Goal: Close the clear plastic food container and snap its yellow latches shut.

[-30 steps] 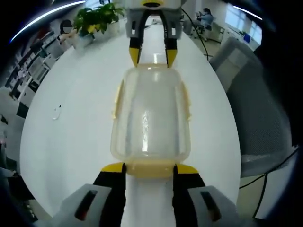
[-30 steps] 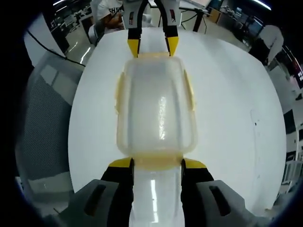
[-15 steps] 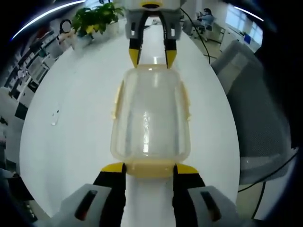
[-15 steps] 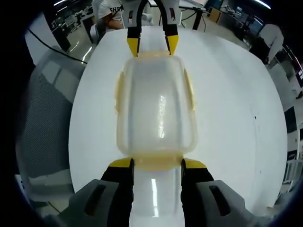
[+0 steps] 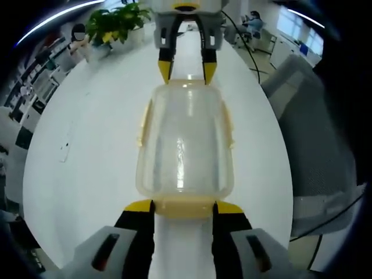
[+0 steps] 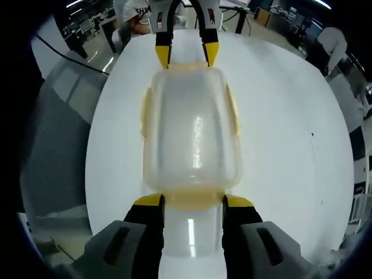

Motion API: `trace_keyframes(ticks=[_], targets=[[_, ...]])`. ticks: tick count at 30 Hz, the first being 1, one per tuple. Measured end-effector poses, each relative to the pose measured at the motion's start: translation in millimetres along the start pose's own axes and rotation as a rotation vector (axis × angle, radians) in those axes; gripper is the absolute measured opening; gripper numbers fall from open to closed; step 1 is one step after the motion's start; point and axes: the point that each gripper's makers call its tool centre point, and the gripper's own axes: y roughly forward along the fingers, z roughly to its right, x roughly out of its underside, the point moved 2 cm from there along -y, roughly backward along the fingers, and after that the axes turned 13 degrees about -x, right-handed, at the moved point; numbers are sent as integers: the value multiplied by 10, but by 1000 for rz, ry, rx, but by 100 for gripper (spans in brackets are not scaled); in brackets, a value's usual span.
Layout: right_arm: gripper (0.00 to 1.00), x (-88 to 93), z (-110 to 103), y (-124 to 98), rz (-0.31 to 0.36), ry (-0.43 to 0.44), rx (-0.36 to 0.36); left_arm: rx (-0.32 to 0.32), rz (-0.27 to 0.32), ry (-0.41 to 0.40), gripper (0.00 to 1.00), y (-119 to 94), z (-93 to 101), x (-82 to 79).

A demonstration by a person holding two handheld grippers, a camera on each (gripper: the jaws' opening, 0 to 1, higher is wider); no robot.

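- Sitting lidded in the middle of the white desk (image 5: 87, 151), the clear container (image 5: 185, 142) lies between both grippers.
- Left gripper (image 5: 184, 207): jaws apart, flanking the near yellow end latch (image 5: 185, 206).
- Right gripper (image 6: 185, 201): jaws apart, straddling the opposite end latch (image 6: 185, 200).

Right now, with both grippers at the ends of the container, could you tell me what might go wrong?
1. The clear container sits on a smooth white table; uneven pushing from the left gripper and right gripper could make it slide or twist.
2. The end latch lies between wide-set jaws, so pressure may miss it and leave it unsnapped.
3. The side latches look flared outward, so they probably still need closing.
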Motion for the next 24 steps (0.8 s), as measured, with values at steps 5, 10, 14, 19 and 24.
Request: trace_keyframes(ticks=[5,10,14,19,24], targets=[[35,91,-21,-31,3,3,-4,3,-2,3,32,33,21,-80],[35,183,-40,-54,3,6,-4,3,-3,7,32,66,31,-165],[35,271,-44,-82,-1,7,-4,3,0,7,32,89,45,-253],[35,367,-44,-115,-4,3,-5,4,2,6,32,139,36,-334],[35,468,-50,-134,-6,1,-9,5,1,7,32,197,40,-413]])
